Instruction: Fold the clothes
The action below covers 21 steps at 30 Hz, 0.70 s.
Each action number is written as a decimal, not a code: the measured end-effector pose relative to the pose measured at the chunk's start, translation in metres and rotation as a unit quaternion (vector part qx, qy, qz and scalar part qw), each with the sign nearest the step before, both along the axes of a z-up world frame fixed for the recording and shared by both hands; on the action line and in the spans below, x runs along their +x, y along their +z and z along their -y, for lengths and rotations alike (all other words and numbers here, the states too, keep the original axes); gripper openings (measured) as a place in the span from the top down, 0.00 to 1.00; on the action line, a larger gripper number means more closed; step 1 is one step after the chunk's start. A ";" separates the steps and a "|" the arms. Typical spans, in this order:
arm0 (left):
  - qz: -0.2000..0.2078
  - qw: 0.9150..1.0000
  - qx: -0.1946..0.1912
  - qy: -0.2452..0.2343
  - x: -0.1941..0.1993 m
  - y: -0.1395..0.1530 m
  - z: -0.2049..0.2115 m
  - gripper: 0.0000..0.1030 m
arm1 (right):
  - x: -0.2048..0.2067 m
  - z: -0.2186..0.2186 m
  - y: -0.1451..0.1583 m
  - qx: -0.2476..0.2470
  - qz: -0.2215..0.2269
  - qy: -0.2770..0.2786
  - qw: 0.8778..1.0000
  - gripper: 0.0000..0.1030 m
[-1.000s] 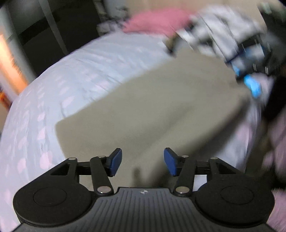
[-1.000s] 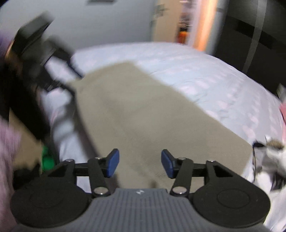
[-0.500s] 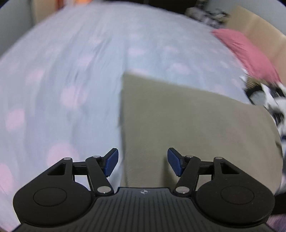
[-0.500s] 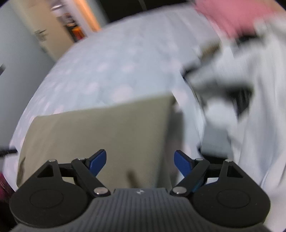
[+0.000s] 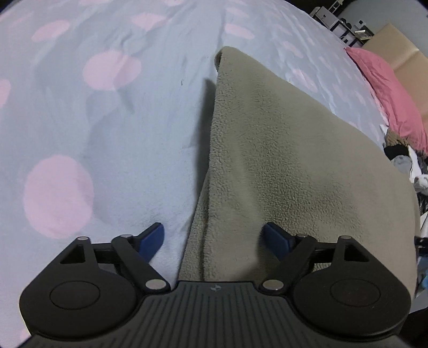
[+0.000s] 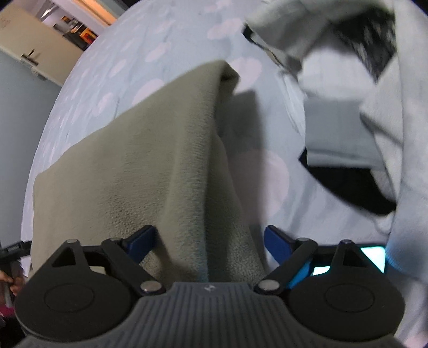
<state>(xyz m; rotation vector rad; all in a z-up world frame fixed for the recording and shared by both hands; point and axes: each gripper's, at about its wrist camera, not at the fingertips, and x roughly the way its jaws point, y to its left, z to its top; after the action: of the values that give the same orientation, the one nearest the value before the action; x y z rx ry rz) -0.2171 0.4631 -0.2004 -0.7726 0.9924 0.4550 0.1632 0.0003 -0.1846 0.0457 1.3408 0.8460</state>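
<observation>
1. Both views dim, cool bluish cast; light soft and diffuse.
2. Warm orange glow at a doorway (image 6: 88,16), top left of the right wrist view.
3. Dark narrow shadow along the olive fleece's (image 5: 281,160) left edge on the bed (image 5: 107,128); a similar shadow right of the fleece (image 6: 139,160) in the right view.
4. Strong fisheye bending; black vignette at corners.
5. Left view sharp. Right view motion-blurred, worst on the grey-white clothes (image 6: 347,107).
6. Bright cyan screen glare (image 6: 374,257) at lower right.
</observation>
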 end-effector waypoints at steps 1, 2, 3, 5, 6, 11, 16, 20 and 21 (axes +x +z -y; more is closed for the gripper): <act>0.001 1.000 -0.002 -0.001 0.000 -0.001 -0.001 0.19 | 0.001 0.001 -0.005 0.002 -0.010 -0.005 1.000 0.11; 0.001 1.000 -0.002 -0.003 0.000 -0.001 -0.001 0.19 | 0.002 0.003 -0.008 0.006 -0.018 -0.010 1.000 0.11; 0.001 1.000 -0.002 -0.005 0.000 -0.002 -0.001 0.19 | 0.002 0.004 -0.010 0.008 -0.023 -0.011 1.000 0.10; 0.003 1.000 0.000 -0.004 0.001 -0.003 -0.001 0.19 | 0.004 0.004 -0.013 0.011 -0.030 -0.011 0.999 0.09; 0.003 1.000 0.002 -0.004 0.002 -0.004 0.000 0.19 | 0.005 0.004 -0.015 0.012 -0.031 -0.010 0.999 0.09; 0.011 1.000 0.008 -0.009 0.005 -0.002 0.005 0.35 | 0.002 0.000 -0.018 0.012 -0.020 -0.002 1.000 0.09; 0.030 1.000 -0.005 -0.008 0.005 0.001 0.009 0.55 | -0.002 0.001 -0.013 0.032 -0.024 0.002 0.999 0.33; 0.040 0.999 0.003 -0.014 0.005 0.007 0.015 0.73 | -0.009 0.001 -0.008 0.055 -0.030 0.005 0.998 0.51; 0.042 0.999 0.012 -0.018 0.005 0.010 0.018 0.76 | -0.011 0.000 -0.006 0.056 -0.024 0.009 0.998 0.54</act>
<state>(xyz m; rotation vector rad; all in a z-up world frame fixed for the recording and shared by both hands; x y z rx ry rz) -0.2122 0.4447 -0.1902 -0.7458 0.9204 0.3997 0.1526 0.0002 -0.1901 0.1432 1.3392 0.9401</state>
